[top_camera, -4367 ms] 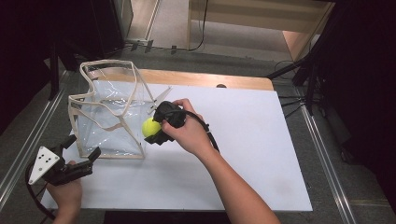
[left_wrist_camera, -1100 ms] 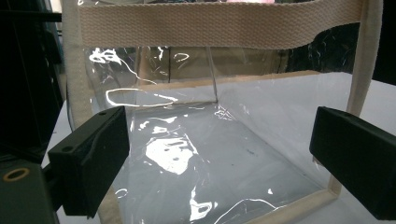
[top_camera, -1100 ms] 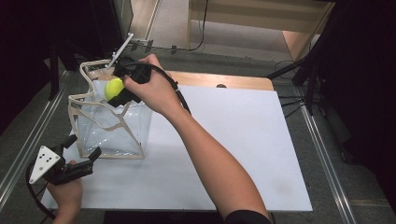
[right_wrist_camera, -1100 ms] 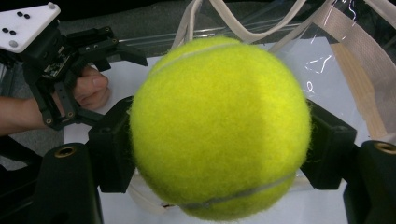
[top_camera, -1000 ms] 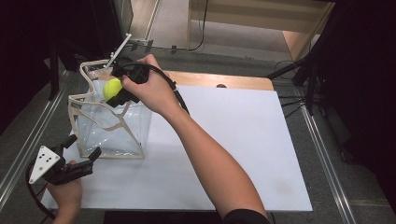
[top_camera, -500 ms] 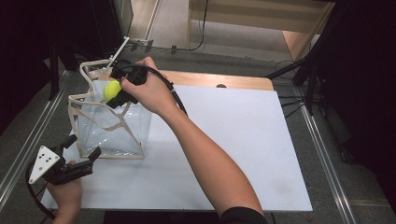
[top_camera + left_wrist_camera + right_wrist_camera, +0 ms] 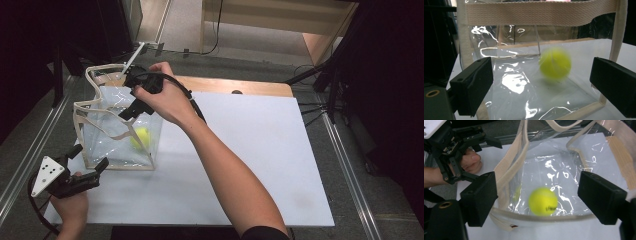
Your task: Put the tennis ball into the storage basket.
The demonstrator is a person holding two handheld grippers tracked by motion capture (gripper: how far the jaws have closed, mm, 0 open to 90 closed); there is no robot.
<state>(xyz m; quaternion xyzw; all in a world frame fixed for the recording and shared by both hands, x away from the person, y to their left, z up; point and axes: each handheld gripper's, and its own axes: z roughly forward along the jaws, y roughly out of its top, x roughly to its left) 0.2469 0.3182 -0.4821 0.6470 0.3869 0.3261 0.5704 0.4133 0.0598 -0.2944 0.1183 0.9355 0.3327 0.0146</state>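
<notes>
The table [image 7: 260, 150] carried a white board, bare apart from the bag at its left end. The clear plastic bag [image 7: 117, 135], edged and strapped in cream webbing, stood upright and open at the top; one strap ran across the top of the left gripper view [image 7: 536, 12].

My right gripper [image 7: 131, 107] hung over the bag's mouth, tilted downward into it. Its jaws had just been opening and stood apart with nothing between them; in the right gripper view [image 7: 536, 195] the two black pads framed the bag's opening from above, touching neither wall.

My left gripper [image 7: 87, 172] sat low at the near left corner of the board, just beside the bag's front wall, jaws wide apart and empty, pointed at the bag [image 7: 539, 82].

The tennis ball [image 7: 141, 137], yellow-green, was inside the bag, low down near the bottom and blurred in every view [image 7: 555, 64]. From above it lay towards the near wall, dark print facing up [image 7: 543, 201]. Whether it had touched the bottom I could not tell
</notes>
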